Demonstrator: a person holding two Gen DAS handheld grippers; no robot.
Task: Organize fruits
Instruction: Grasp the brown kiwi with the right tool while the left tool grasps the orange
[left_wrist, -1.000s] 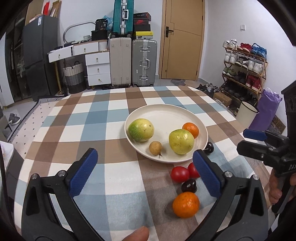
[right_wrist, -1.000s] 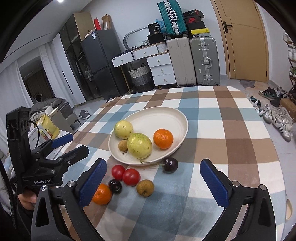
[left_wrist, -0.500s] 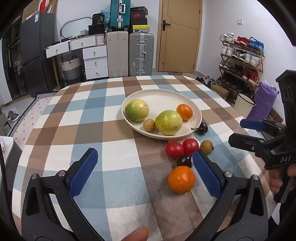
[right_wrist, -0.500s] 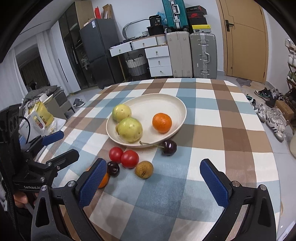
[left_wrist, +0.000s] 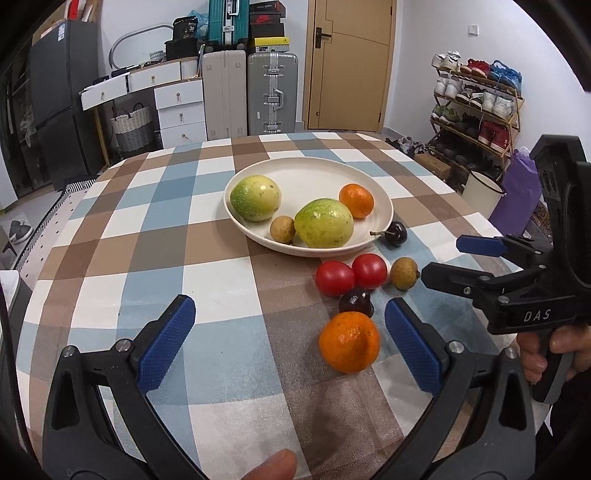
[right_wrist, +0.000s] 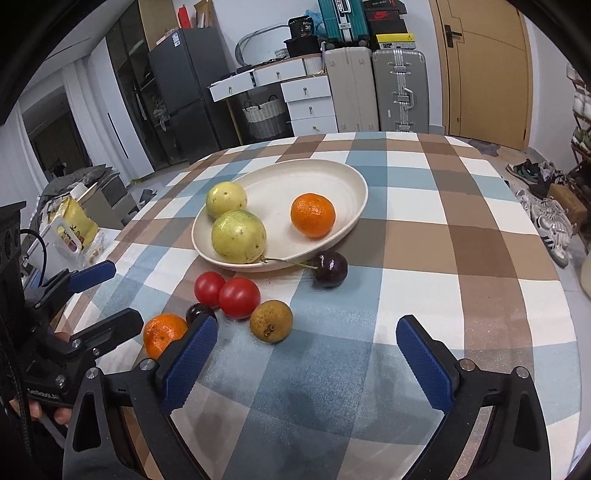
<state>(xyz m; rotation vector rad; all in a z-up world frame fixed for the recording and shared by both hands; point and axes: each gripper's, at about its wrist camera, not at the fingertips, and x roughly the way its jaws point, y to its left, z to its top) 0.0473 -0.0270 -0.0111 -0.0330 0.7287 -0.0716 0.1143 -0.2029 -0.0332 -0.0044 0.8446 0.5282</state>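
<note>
Checked tablecloth (left_wrist: 155, 266) is crowded near the plate (left_wrist: 317, 170): a mandarin (left_wrist: 349, 341), dark cherry (left_wrist: 356, 301), two red tomatoes (left_wrist: 349, 275) and a longan (left_wrist: 404, 273) sit loose and bunched, some touching. Left gripper (left_wrist: 288, 347) is wide open and empty; right gripper (right_wrist: 306, 363) is wide too, jaws just closing a bit, nothing between them. Risk, I'd say: nudging one round fruit sends its neighbours rolling toward the table edge. Plenty of bare cloth on the left, though.
</note>
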